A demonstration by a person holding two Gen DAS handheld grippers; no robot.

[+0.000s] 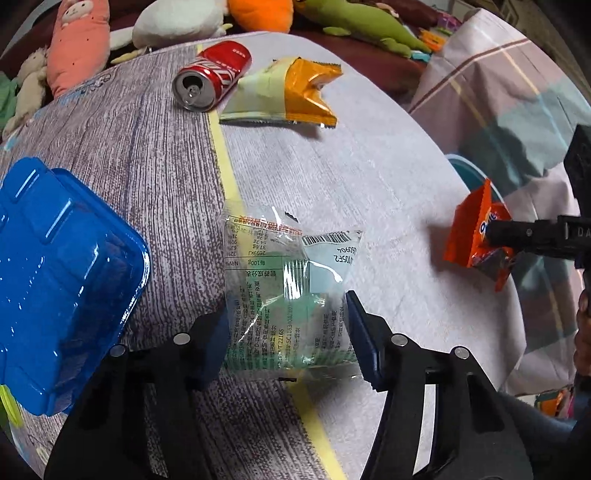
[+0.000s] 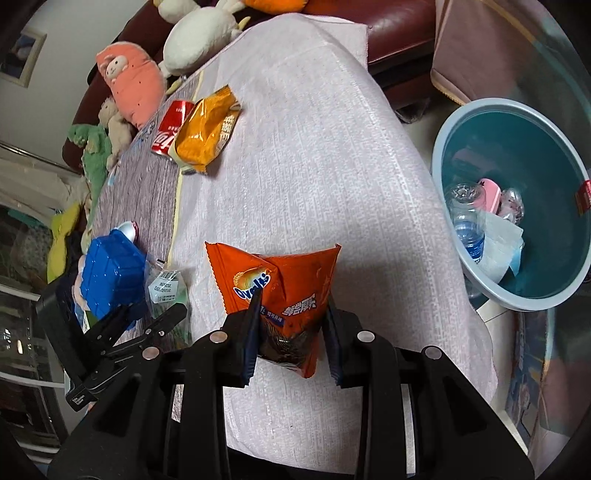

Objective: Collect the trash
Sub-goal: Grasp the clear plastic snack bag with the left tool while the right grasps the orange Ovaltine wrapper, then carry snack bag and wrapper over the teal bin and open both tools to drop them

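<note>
Trash spread over a table (image 1: 369, 155) under two cloths: grey wood-grain print on the left, pale pink weave on the right, a yellow strip along the seam. Orange pouch (image 2: 280, 295), "Ovaltine" logo partly readable plus white Chinese characters, clamped in the right gripper (image 2: 291, 339) above the pink cloth, near the right edge. Clear wrapper (image 1: 288, 280) with barcode, "100g" and a printed table of small Chinese text, lying on the seam, near side, between the half-spread fingers of the left gripper (image 1: 288, 339); pads beside it, contact not clear. Blue plastic tray (image 1: 62, 288) at near left, upside down. Red can (image 1: 210, 74) on its side at far left, opening toward the camera, white lettering too small to read. Yellow-orange bag (image 1: 284, 92) just right of the can. Round blue bin (image 2: 517, 206) down past the right table edge, holding a clear bottle (image 2: 465, 221), a white mask and a pink item. Dark red sofa (image 2: 399, 22) beyond the far edge, stuffed toys (image 1: 77, 40) piled along it. Plaid cloth (image 1: 509, 74) at far right.
</note>
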